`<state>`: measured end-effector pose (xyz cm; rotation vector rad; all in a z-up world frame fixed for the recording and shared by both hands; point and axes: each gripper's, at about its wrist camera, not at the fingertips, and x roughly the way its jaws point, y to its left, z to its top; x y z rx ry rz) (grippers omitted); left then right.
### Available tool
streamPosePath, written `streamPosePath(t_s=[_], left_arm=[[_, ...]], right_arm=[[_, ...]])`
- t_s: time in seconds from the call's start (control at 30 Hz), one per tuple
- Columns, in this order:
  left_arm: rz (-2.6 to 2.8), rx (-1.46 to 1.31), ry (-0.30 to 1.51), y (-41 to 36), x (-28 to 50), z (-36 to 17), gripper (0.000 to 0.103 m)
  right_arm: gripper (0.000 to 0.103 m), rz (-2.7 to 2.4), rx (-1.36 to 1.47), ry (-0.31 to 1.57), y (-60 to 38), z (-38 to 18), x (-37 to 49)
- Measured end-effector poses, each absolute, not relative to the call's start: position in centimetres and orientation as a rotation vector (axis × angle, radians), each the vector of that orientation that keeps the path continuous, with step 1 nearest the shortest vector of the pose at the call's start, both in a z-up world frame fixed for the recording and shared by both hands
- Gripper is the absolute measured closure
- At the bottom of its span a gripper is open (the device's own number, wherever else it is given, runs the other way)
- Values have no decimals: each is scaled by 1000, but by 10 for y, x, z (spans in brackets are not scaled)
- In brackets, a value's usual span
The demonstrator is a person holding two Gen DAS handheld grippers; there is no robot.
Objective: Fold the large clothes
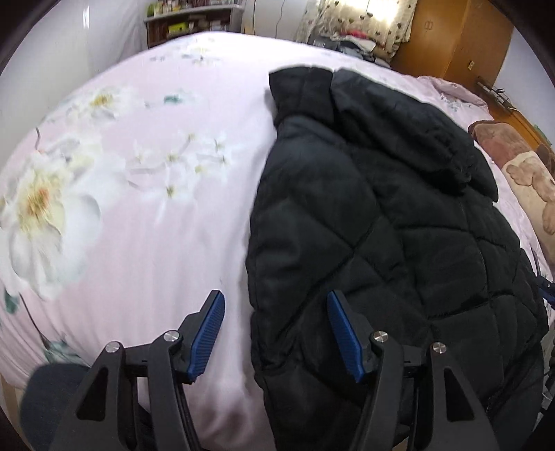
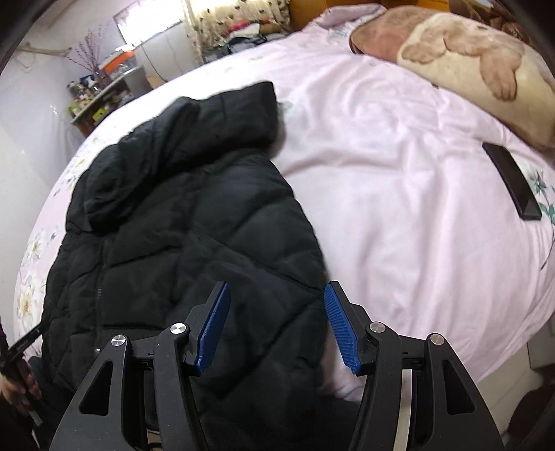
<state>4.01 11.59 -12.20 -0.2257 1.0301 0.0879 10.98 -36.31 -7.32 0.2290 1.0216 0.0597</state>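
A black quilted hooded jacket (image 1: 381, 225) lies on a pink flowered bed sheet (image 1: 156, 225), its hood toward the far side. My left gripper (image 1: 274, 298) hangs open over the jacket's left edge; nothing sits between its blue pads (image 1: 208, 329). In the right wrist view the same jacket (image 2: 180, 225) fills the left half. Over the jacket's right edge near the hem my right gripper (image 2: 275, 289) stands open, its blue pads (image 2: 341, 329) apart and holding nothing.
A brown and cream plush blanket (image 2: 468, 62) lies at the bed's head, with a black phone (image 2: 513, 180) on the sheet (image 2: 399, 190) beside it. A hand (image 2: 20, 385) holding the other gripper shows at lower left. A shelf (image 1: 190, 24) and wooden wardrobe (image 1: 458, 38) stand behind.
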Motion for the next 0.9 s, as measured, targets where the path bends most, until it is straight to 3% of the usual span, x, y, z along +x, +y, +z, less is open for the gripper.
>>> streamPosePath(t_s=[0.4,0.43,0.47,0.57,0.9], left_arm=[[-25,-234,1119,92,32,-143,34],[-30,-237,1121,92,31,-143,42],[-38,-241,1115,91,30,-140,57],[-69,-236,1082,89,26,-121,82],[-106,-357,832,121,-1,-28,88]], right_arm=[[43,202,350,1222,-360,-106,111],[52,206,349,1223,-359,-105,111],[69,207,347,1222,-358,-103,110],[87,233,342,1186,-354,-88,105],[90,294,374,1023,-355,-17,72]])
